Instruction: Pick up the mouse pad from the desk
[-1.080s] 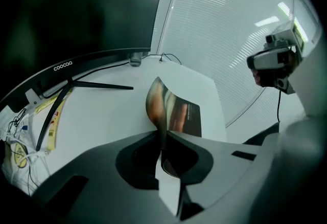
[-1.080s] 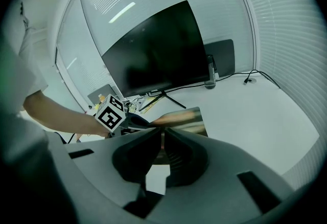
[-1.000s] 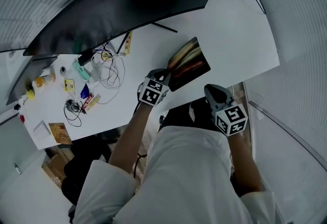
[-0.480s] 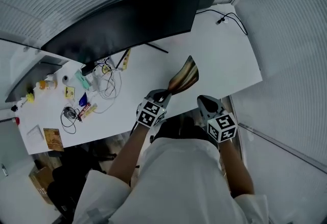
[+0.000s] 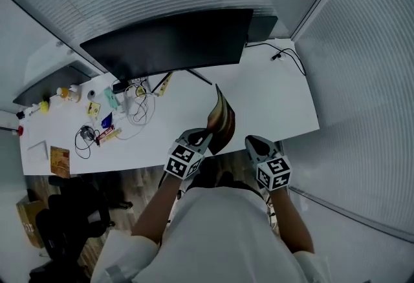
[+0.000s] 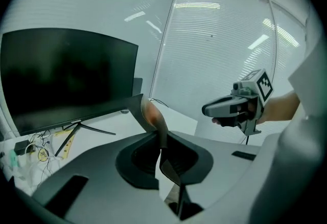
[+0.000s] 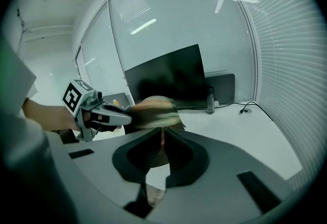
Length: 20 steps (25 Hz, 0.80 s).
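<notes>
Left hand-held gripper point(image 5: 206, 138) — mouse pad point(image 5: 222, 121) aloft

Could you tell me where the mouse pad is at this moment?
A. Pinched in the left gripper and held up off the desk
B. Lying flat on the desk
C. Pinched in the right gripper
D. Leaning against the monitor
A: the left gripper has its jaws closed on the edge of the mouse pad, which curls upward above the desk, while the right gripper is apart from it.
</notes>
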Each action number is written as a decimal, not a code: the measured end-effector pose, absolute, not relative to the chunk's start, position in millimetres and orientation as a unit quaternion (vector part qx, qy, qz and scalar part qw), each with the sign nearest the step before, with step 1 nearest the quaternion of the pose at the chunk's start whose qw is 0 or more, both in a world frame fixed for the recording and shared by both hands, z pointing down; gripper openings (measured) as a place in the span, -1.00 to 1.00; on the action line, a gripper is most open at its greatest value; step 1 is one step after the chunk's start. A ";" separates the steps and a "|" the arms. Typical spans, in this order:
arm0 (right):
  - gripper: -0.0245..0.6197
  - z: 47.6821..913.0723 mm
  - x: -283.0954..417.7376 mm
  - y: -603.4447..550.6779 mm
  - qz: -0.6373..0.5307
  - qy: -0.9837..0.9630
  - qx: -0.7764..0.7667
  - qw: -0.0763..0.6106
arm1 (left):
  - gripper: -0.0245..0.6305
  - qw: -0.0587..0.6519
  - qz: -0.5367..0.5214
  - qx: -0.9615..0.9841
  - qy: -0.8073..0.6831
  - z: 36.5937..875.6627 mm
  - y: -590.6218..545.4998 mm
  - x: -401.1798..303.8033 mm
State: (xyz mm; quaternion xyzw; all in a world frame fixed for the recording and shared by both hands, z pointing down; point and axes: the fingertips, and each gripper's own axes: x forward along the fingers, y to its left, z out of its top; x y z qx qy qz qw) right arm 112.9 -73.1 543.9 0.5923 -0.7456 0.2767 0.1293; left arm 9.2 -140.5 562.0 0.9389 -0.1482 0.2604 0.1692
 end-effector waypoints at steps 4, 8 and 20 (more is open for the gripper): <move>-0.80 532.8 115.9 -55.4 0.267 -0.759 0.580 0.128 | -0.81 0.167 0.252 0.937 -0.174 543.8 -122.1 2.7; -0.80 527.3 120.7 -35.6 0.253 -0.771 0.572 0.120 | -0.81 0.165 0.236 0.936 -0.202 533.1 -101.4 -4.9; -0.80 505.7 113.0 -1.3 0.242 -0.788 0.557 0.098 | -0.81 0.172 0.188 0.927 -0.276 500.6 -56.9 -31.6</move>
